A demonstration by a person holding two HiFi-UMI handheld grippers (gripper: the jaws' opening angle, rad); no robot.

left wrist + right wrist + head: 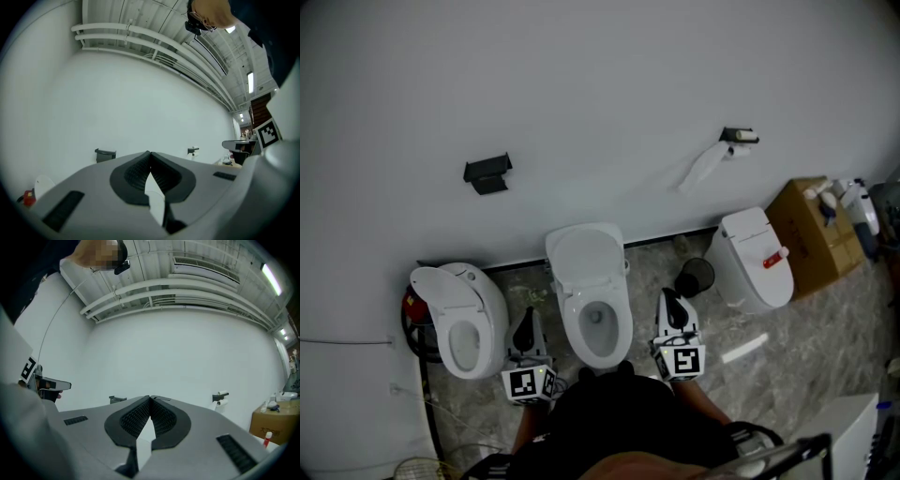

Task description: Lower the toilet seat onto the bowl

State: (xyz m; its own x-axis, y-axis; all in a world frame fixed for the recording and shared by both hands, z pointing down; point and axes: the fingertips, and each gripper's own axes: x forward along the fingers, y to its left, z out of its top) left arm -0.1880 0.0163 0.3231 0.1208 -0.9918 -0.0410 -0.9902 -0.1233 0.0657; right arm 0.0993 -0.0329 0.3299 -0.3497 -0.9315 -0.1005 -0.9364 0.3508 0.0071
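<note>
The middle white toilet (pixel 598 328) stands against the wall, its bowl open and its seat and lid (pixel 584 255) tipped up at the back. My left gripper (pixel 527 317) hangs left of the bowl and my right gripper (pixel 667 298) right of it, both apart from the toilet. Each is shut with nothing between its jaws. In the left gripper view the left gripper (pixel 149 153) points up at the bare wall; the right gripper (pixel 150 397) does the same in the right gripper view. Neither gripper view shows the toilet.
Another toilet (pixel 461 323) with its lid up stands to the left, a closed one (pixel 755 258) to the right. A black round bin (pixel 697 277) sits between middle and right toilets. A cardboard box (pixel 811 234) is far right. A paper holder (pixel 736 137) and black bracket (pixel 487 173) hang on the wall.
</note>
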